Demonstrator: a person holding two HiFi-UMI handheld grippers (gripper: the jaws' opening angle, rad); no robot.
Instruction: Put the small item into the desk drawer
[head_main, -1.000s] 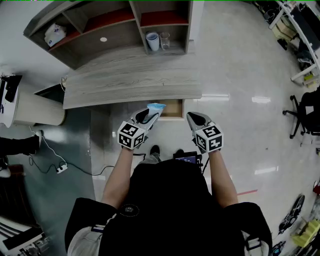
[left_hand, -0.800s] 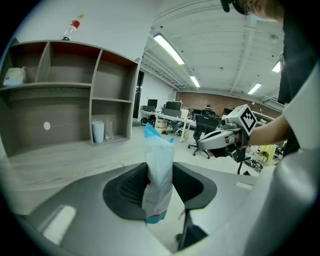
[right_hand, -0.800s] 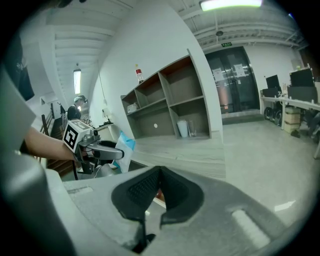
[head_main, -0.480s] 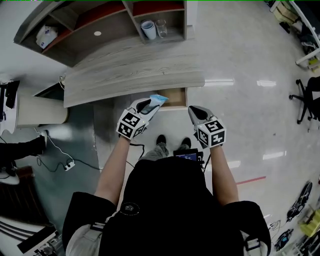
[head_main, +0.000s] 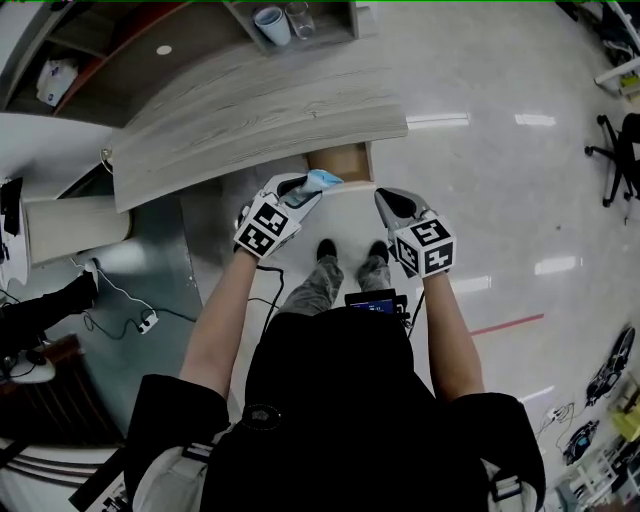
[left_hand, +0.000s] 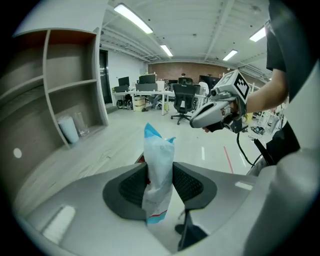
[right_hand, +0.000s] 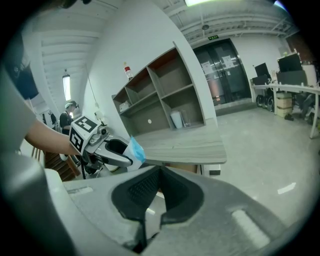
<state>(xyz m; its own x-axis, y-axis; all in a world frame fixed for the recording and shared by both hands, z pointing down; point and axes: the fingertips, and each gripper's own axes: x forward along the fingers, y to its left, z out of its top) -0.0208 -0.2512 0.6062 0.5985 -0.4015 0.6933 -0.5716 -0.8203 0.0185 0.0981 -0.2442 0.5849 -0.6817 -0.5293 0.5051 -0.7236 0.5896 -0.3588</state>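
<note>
Left tool (head_main: 303, 190) pinching small blue-white packet (left_hand: 158, 165); packet upright between pads, top poking past tips. Right tool (head_main: 386, 201) at its 3 o'clock, well apart, pressed together, nothing in it. Open drawer (head_main: 340, 160) at 12 o'clock just beyond packet, under desk (head_main: 250, 120) edge.

no lettering can be read. the blue-and-white packet (left_hand: 158, 172) bears a red printed band, too blurred to read; the green sign (right_hand: 213, 37) above the double doors (right_hand: 223, 70) is too small.
</note>
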